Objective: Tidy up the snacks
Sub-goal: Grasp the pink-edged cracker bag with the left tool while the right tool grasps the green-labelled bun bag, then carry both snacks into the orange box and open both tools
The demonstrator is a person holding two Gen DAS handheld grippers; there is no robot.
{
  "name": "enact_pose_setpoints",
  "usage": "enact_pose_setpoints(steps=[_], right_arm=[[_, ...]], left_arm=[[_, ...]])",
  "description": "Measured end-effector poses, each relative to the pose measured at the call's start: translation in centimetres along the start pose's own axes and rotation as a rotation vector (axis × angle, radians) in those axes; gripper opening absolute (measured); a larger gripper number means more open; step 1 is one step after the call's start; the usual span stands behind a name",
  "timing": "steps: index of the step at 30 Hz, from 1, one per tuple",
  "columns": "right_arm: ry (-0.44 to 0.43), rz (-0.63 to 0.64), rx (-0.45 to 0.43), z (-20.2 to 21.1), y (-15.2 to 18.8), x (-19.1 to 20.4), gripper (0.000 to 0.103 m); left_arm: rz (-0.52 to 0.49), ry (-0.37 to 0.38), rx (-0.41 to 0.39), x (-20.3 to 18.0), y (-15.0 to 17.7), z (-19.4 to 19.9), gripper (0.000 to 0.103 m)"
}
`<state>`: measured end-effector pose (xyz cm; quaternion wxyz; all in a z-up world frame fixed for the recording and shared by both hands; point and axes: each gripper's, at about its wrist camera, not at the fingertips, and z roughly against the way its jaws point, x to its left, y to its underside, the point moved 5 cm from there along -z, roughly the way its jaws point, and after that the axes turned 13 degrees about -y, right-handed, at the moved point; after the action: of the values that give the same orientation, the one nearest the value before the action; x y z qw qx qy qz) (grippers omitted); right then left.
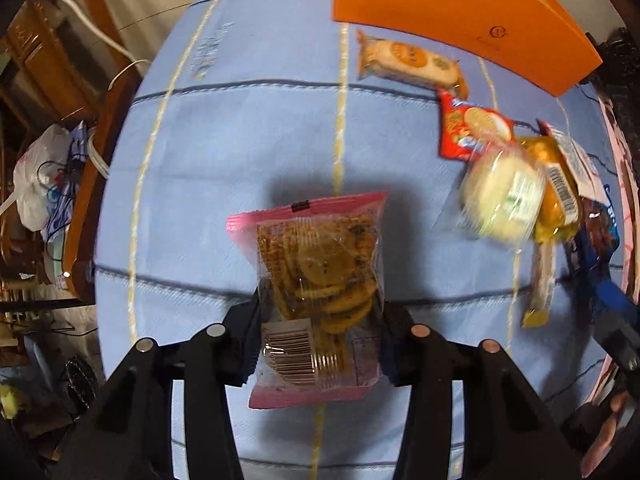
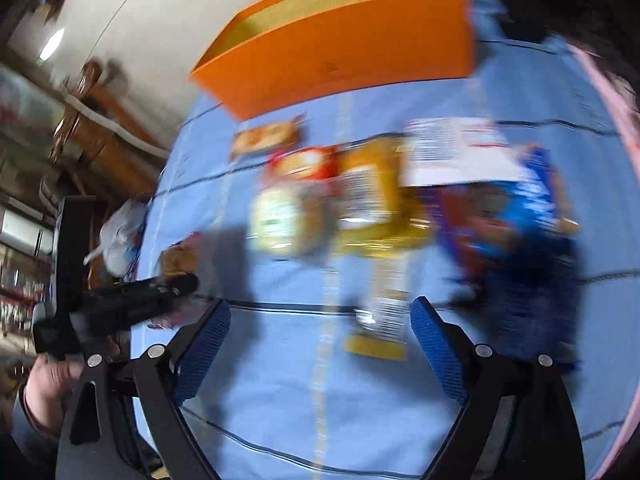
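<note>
A clear, pink-edged plastic packet of brown cookies (image 1: 318, 280) is pinched between the pads of the left gripper (image 1: 320, 320) and is held clear of the light blue tablecloth with dark and yellow stripes (image 1: 240, 140), on which its shadow is cast. The packet's barcode end lies nearest the camera. Well apart from it, toward the right of the left wrist view, the remaining snacks are gathered in a loose cluster: a red wrapper printed with round crackers (image 1: 472, 128), a round pale bun in clear film (image 1: 504, 196), a yellow packet with a barcode (image 1: 556, 192) and a blue bag (image 1: 596, 240), with a long pale biscuit pack with orange labels (image 1: 412, 64) lying just beside an open orange cardboard box (image 1: 460, 12) at the far side of the cloth.

The right gripper (image 2: 320, 344) is seen with its blue textured pads (image 2: 204, 352) spread wide and nothing between them, above the cloth and short of the blurred snack cluster. At the left edge of that view, a hand (image 2: 48, 388) is wrapped around the other gripper's handle.
</note>
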<state>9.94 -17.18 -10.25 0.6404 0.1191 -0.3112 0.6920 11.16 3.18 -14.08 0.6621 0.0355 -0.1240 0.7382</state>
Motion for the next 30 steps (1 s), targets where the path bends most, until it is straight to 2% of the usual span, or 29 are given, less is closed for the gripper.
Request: enact_pose_setpoints(steps=[2,7,11,16,19,22,25,30], right_arm=[[0.033,-0.023,0.005,-1.9,-1.2,1.1,0.092],[0.013,-0.125,-0.001,-4.7,-3.7,1.9,0.092],[0.092,-0.185,-0.001,-6.4,-4.7,1.1,0.092],[0.176,-0.161,-0.002,-8.2,-5.7,1.1,0.091],[0.240,-0.094,0.017,-9.3,-6.0,1.2,0.058],[0.233,-0.069,0.031,-9.3,-5.9,1.3,0.056],[0.156,-0.094,0.027,-8.0,-4.7,1.2,0.056],[0.088,-0.065,0.020,-4.8,-1.8,1.1,0.056]], left_arm=[[0.024,0.009,0.003,1.0,0.4,0.0,0.046],[0.065,0.038,-0.005,3.1,1.4,0.6,0.046],[0.091,0.061,0.001,4.6,1.8,0.3,0.046],[0.102,0.079,0.014,5.3,1.4,-0.4,0.046],[0.094,0.089,0.020,5.2,1.3,-0.7,0.047],[0.088,0.094,0.008,5.0,1.1,-0.4,0.047],[0.093,0.102,-0.003,5.1,0.8,-0.1,0.047],[0.081,0.102,-0.009,4.4,0.8,0.3,0.047]])
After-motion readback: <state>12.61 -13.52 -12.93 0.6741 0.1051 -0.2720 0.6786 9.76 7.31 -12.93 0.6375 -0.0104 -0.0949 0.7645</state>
